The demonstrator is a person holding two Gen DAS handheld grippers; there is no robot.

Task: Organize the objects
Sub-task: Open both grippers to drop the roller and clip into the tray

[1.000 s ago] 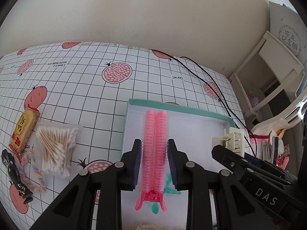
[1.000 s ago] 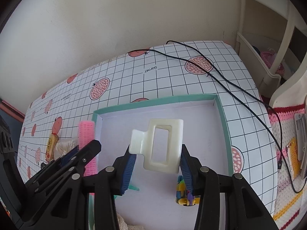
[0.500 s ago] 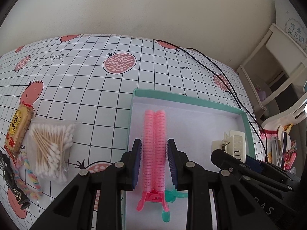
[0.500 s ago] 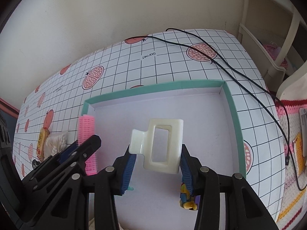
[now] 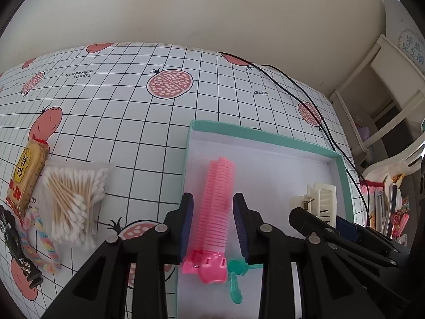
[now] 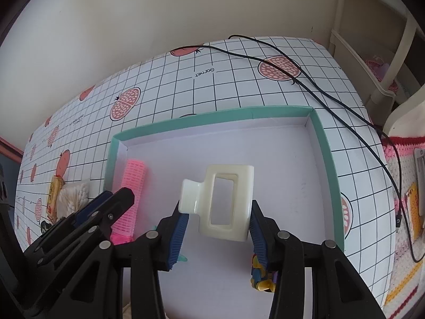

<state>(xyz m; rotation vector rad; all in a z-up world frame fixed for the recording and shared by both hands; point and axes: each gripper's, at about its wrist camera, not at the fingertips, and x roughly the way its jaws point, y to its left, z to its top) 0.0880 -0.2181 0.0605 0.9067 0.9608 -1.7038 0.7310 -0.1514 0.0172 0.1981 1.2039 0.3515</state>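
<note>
A shallow teal-rimmed box (image 5: 260, 133) (image 6: 212, 118) with a white floor sits on the checked tablecloth. A pink hair roller clip (image 5: 219, 202) (image 6: 131, 186) lies on the box floor along its left wall. My left gripper (image 5: 212, 212) straddles it, open, with a gap showing beside each pad. My right gripper (image 6: 219, 218) is shut on a cream claw hair clip (image 6: 225, 202) (image 5: 322, 202) and holds it above the middle of the box.
A small teal clip (image 5: 235, 271) and a yellow toy figure (image 6: 263, 279) lie in the box near its front. Left of the box are a bag of cotton swabs (image 5: 74, 199), a snack packet (image 5: 26, 172) and a twisted candy (image 5: 39, 239). A black cable (image 6: 318, 79) crosses the table's right side.
The left fingers have parted and the pink roller clip now rests tilted on the box floor. Both grippers have moved slightly forward over the box; the cream clip stays held.
</note>
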